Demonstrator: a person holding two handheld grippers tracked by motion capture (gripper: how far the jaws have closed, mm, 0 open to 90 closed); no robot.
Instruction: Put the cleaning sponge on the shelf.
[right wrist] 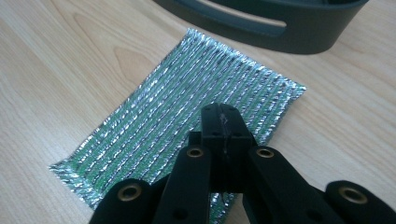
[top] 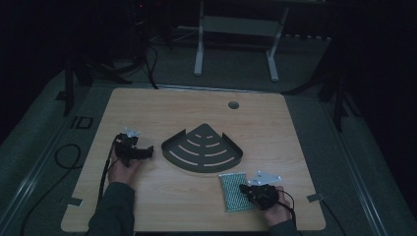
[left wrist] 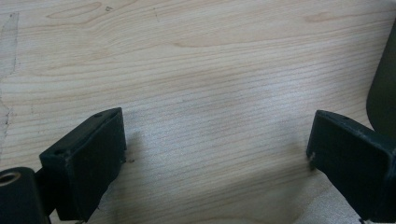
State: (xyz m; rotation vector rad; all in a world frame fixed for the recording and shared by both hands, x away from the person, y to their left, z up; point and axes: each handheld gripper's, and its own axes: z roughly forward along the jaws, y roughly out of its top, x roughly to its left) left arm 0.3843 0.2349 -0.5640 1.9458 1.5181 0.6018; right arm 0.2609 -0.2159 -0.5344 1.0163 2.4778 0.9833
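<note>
Jaws of the right gripper (right wrist: 223, 122) press together, empty, above a silver-green scouring pad (right wrist: 177, 126) lying flat just beside the dark fan-shaped tray (top: 202, 147). Left gripper (left wrist: 217, 149) rests wide apart on the wooden table (top: 275, 128).

The room is dim; a pale wooden table (top: 147, 108) stands on grey carpet (top: 373, 162), white desk legs (top: 198, 54) behind.

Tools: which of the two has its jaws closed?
The right tool, jaws pressed together over the green-silver scouring pad. The left tool is spread wide above bare table.
</note>
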